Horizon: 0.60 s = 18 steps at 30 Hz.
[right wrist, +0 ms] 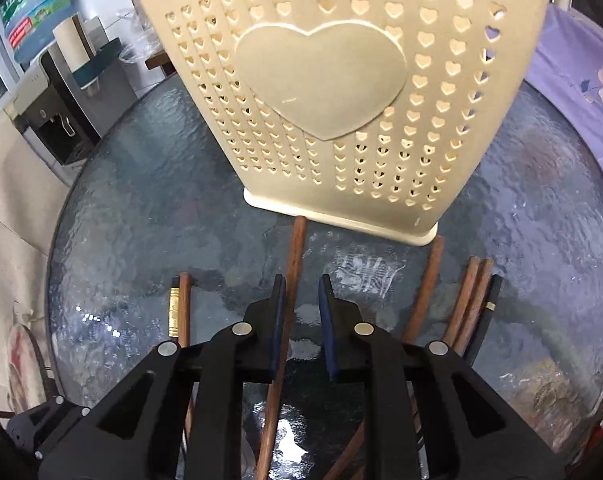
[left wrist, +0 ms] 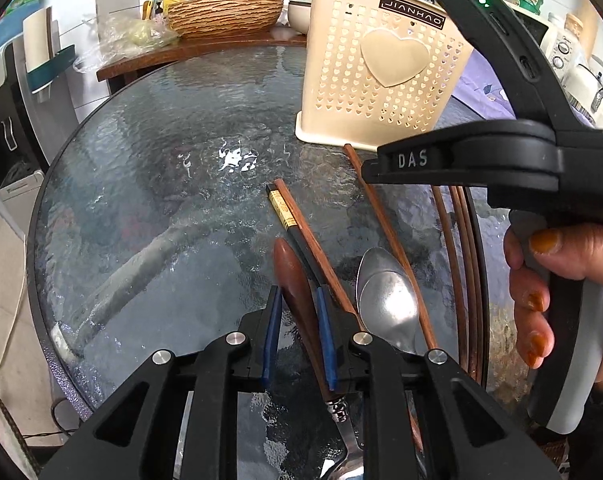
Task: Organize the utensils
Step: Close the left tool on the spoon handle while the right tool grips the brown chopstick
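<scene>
Glass tabletop (right wrist: 141, 208) holds chopstick (right wrist: 295, 264) pointing toward basket (right wrist: 321, 80).

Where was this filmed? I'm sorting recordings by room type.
Probably a home kitchen or dining corner: a round glass table strewn with chopsticks and spoons, a cream utensil basket, and a basin with a faucet behind.
</scene>
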Available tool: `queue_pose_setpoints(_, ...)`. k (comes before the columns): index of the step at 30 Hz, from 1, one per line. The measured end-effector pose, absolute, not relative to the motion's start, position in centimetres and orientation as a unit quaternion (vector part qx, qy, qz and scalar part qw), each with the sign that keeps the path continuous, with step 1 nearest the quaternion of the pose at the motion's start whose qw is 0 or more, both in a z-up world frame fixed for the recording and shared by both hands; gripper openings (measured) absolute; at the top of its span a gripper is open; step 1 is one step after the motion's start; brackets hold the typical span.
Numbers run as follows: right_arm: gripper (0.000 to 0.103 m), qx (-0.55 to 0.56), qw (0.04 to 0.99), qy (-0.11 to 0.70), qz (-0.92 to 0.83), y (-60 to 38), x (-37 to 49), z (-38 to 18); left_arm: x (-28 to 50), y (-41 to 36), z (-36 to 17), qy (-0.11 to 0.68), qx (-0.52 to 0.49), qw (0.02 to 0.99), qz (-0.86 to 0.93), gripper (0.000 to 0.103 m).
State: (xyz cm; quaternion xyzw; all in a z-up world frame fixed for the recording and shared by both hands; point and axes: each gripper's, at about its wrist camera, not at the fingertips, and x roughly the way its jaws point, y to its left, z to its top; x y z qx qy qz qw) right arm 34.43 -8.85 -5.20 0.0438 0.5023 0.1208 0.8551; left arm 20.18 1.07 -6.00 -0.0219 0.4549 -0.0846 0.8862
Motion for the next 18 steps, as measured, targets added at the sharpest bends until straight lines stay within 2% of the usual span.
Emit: queue_pose_setpoints(18,0.018,-0.012,0.858,0.502,0.109,-5.1,35.1,-6.1,20.5,1.3,-6.0,0.454,-0.022,0.886,-0.087,0.017)
